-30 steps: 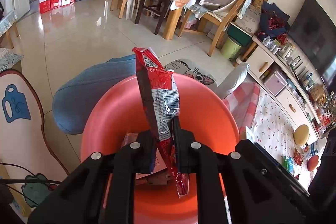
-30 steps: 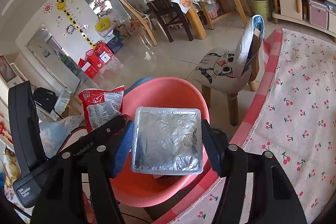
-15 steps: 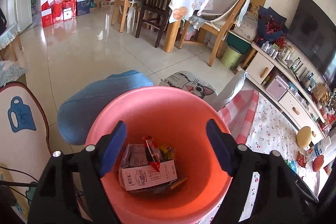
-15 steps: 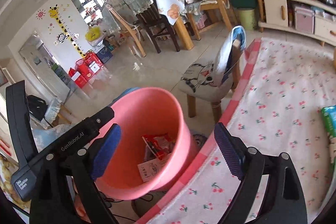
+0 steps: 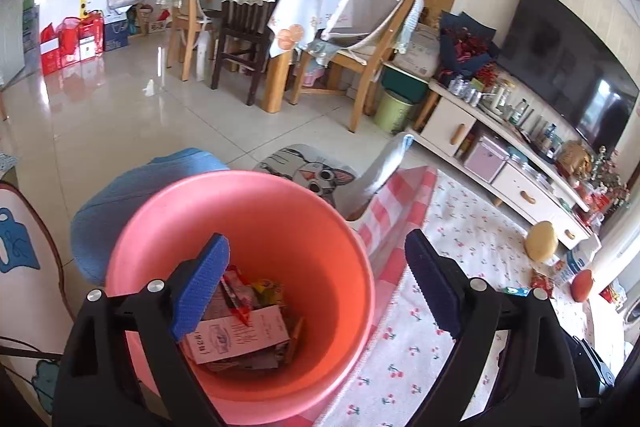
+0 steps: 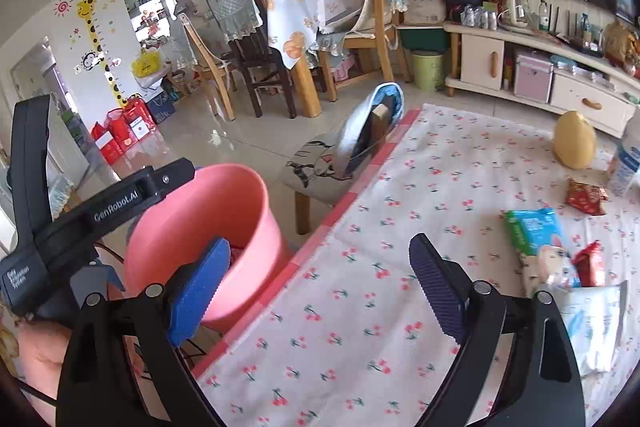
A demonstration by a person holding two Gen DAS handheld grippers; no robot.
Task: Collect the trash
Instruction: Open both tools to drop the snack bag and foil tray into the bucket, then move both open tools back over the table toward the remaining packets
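Pink bin (image 5: 280, 211) beside the counter's (image 6: 360, 307) edge holds wrappers; both hand-held grippers, left (image 5: 316, 287) and right (image 6: 320, 283), gape apart, empty.

My right gripper (image 6: 320, 283) gaping over the cherry-print cloth (image 6: 400, 187), nothing between its pads; pink bin (image 6: 192, 223) lower left, off the cloth edge; wrappers (image 6: 536, 231) right; left gripper (image 6: 100, 211) over bin

A bright living and dining room with a glossy pale tiled floor (image 5: 100, 115). Wooden chairs (image 5: 360, 67) surround a dining table (image 5: 304, 11) under an orange-print cloth. A white TV cabinet (image 6: 532, 71) lines the right wall below a dark television (image 5: 568, 67). A giraffe height chart (image 6: 100, 43) decorates the far wall.
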